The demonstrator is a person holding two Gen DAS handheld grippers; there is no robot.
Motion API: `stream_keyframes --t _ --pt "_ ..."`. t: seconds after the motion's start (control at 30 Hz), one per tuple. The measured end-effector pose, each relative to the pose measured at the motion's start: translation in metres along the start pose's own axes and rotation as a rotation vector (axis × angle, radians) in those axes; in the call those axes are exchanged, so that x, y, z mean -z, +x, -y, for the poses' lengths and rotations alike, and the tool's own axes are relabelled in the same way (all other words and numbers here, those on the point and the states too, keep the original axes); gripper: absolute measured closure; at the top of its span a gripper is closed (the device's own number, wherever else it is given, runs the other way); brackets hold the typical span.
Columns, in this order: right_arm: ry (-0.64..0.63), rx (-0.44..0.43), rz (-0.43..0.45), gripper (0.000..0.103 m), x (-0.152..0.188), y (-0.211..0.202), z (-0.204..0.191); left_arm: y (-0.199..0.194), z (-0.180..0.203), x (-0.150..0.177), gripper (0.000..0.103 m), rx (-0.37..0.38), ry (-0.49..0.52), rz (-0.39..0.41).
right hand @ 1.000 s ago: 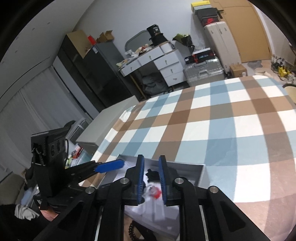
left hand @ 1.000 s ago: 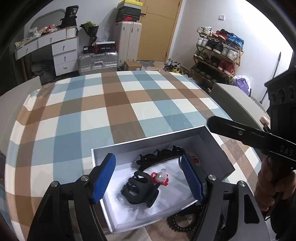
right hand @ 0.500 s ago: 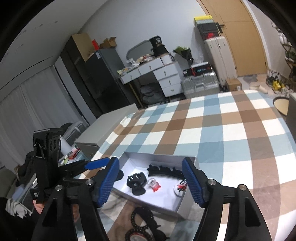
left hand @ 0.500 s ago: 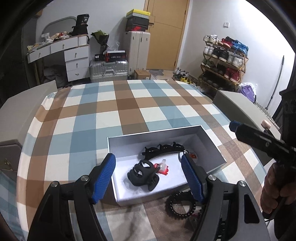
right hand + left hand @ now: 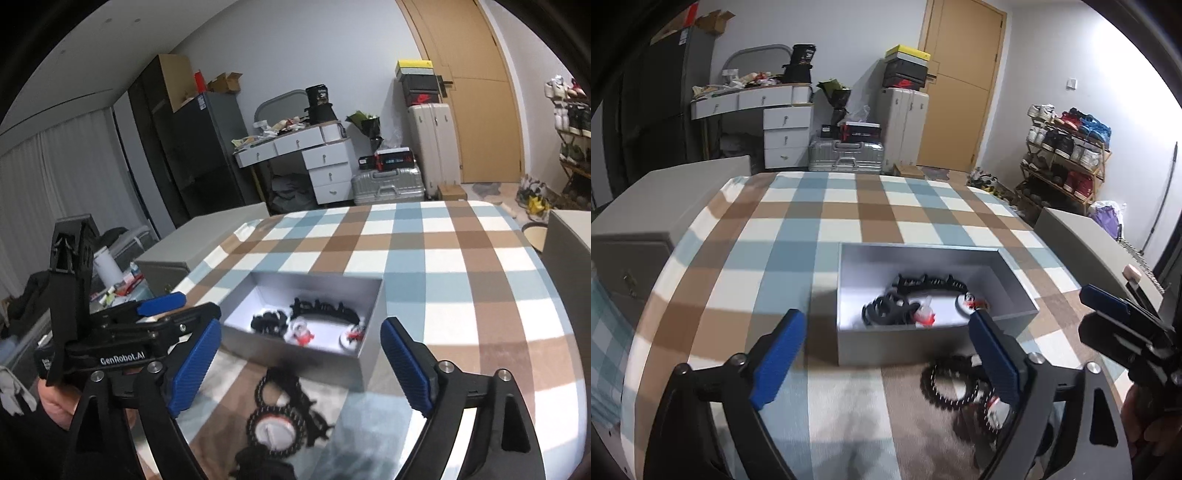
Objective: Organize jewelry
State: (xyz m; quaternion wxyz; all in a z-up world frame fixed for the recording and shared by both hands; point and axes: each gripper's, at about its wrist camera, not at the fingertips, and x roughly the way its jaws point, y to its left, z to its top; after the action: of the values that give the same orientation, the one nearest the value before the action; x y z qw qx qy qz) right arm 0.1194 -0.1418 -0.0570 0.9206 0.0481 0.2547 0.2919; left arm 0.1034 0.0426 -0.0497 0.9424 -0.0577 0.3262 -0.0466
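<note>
Grey cardboard box [image 5: 934,347], open-topped, sits near the front edge of the checked-cloth surface [image 5: 827,221] as I steer both tools from afar. The left gripper [image 5: 882,363] and right gripper [image 5: 295,363] both hang empty, jaws wide apart after just opening, nothing between either pair. Inside the box I count four pieces: a black claw clip [image 5: 886,312], a long black toothed clip [image 5: 929,284], a small clear-and-red charm [image 5: 923,315] and a round red-and-white piece [image 5: 969,304]. Outside, at the box's near wall, lie at least two black beaded bracelets [image 5: 275,410], overlapping and blurred. To do the next pick well, I judge I should lower one pair of jaws over a single bracelet loop, pinch its beads squarely, and lift clear of the wall before dropping it in.
</note>
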Motion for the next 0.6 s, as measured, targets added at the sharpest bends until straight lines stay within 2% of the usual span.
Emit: stream_keyframes --t 0.03,0.17,0.3,0.6 --pt "-0.005 0.002 -0.006 0.013 0.003 0.000 -0.001 -0.003 0.002 0.005 0.013 -0.025 -0.004 0.010" --pt "0.005 0.007 -0.052 0.010 0.016 0.002 -0.004 -0.008 0.005 0.021 0.002 -0.019 -0.015 0.014" --pt "0.048 -0.001 -0.096 0.010 0.027 0.004 -0.001 -0.013 0.008 0.033 0.002 -0.047 0.016 0.002" --pt "0.011 0.001 -0.157 0.010 0.064 -0.007 -0.016 -0.020 -0.005 0.058 0.002 -0.076 -0.035 -0.051"
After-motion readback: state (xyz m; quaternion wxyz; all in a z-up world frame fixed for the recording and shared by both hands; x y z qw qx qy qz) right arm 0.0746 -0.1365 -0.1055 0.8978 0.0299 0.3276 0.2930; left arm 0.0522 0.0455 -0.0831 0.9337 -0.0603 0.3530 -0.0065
